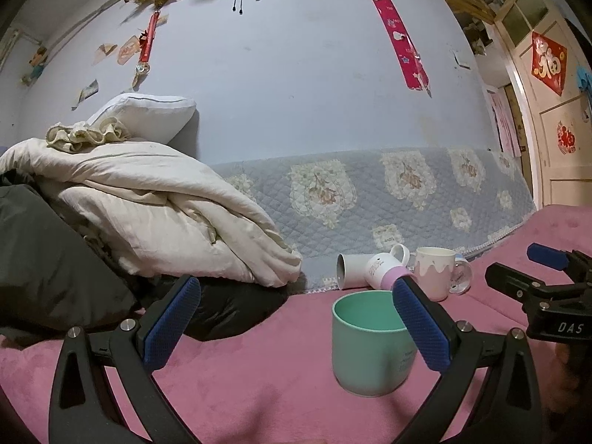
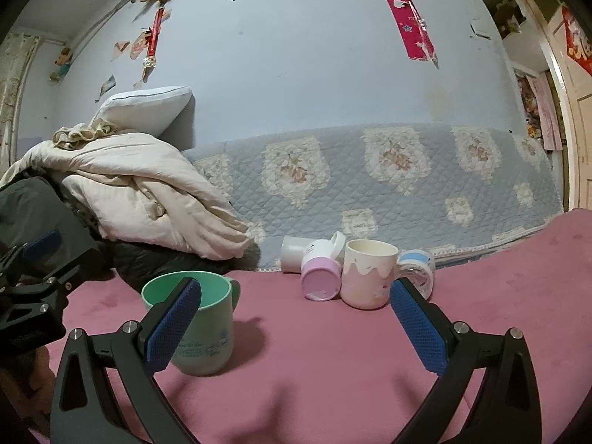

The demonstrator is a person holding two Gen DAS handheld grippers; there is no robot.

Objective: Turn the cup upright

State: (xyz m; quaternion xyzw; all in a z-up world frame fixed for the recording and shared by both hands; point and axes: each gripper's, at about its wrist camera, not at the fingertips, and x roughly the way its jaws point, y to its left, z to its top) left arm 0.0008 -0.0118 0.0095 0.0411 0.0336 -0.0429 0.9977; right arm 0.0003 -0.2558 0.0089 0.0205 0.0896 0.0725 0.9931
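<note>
You have open pink bed (image 2: pixel 333 370) in front of the green cup (image 2: pixel 199 325). Behind it, three mugs (image 2: pixel 366 277) crowd together, and blankets (image 2: pixel 140 199) block the left.

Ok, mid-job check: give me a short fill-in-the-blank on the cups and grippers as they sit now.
1. The green cup stands ____ on the pink blanket.
2. The white cup with the pink base lies on its ____.
3. Both the left gripper and the right gripper are ____ and hold nothing.
4. The cream and pink mug stands with its mouth facing ____.

Missing words: upright; side; open; up
</note>
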